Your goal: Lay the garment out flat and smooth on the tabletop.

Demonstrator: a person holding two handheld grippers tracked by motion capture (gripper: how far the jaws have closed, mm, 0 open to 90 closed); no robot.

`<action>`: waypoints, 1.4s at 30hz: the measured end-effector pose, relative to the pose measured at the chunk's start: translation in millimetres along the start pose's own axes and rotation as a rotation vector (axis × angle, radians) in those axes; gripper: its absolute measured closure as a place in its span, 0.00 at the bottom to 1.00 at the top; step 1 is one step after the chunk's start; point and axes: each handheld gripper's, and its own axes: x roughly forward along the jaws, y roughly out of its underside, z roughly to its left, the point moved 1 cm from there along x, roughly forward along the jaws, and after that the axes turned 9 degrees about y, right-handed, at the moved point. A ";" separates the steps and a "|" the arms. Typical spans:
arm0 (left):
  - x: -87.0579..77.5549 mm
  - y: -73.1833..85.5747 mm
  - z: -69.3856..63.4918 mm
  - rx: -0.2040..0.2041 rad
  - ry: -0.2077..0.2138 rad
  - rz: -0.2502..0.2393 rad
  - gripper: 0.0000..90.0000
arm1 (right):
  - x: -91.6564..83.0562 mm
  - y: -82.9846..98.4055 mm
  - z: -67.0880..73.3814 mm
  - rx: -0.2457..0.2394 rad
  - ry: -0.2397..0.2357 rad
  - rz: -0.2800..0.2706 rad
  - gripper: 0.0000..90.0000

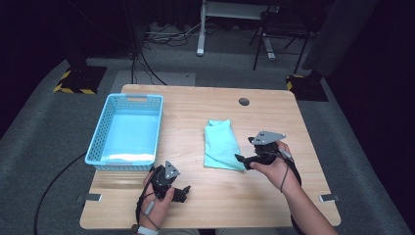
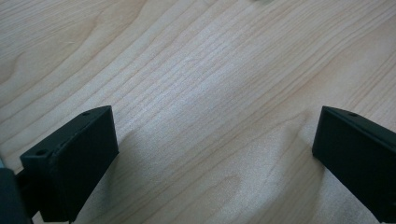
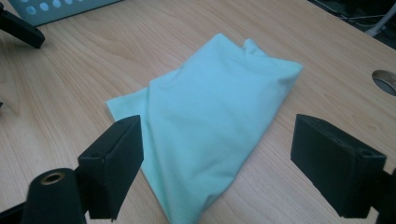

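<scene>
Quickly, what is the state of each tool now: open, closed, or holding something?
Left tool: open, holding nothing, over the bare table.
Right tool: open, holding nothing, jaws either side of the folded cloth.

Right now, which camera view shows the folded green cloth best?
The right gripper view: the folded green cloth lies close, between the open jaws, with folds and edges clear. The high view shows it small but whole, beside the right gripper. The left gripper view shows bare table.

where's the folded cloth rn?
High view: the mint cloth lies flat mid-table, right of the blue basket, its near corner just ahead of the open right claw.
</scene>
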 end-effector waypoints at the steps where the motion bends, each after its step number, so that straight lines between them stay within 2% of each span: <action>1: 0.0 0.0 0.0 0.000 0.001 0.000 0.00 | 3.4 -2.4 -0.1 0.002 -0.005 0.002 0.19; 5: 0.0 -0.1 0.2 0.001 0.001 0.001 0.00 | 7.9 -5.0 -0.4 -0.004 -0.002 0.007 0.19; 11: 0.0 -0.1 0.2 0.001 0.001 0.000 0.00 | 26.0 -8.4 -3.0 0.005 -0.003 0.011 0.19; 23: 0.1 -0.1 0.3 0.002 0.001 0.001 0.00 | 47.7 -15.0 3.0 0.002 0.004 0.004 0.19; 31: 0.1 -0.2 0.4 0.002 0.003 0.000 0.00 | 61.4 -20.7 21.6 -0.016 -0.058 0.005 0.20; 36: 0.1 -0.2 0.4 0.002 0.003 0.000 0.00 | 69.6 -21.8 28.2 -0.024 -0.072 0.022 0.22; 39: 0.1 -0.2 0.4 0.002 0.002 0.000 0.00 | 73.8 -23.4 33.8 -0.025 -0.096 0.028 0.24; 42: 0.1 -0.2 0.4 0.001 0.004 0.000 0.00 | 80.0 -25.5 39.8 -0.044 -0.107 0.038 0.25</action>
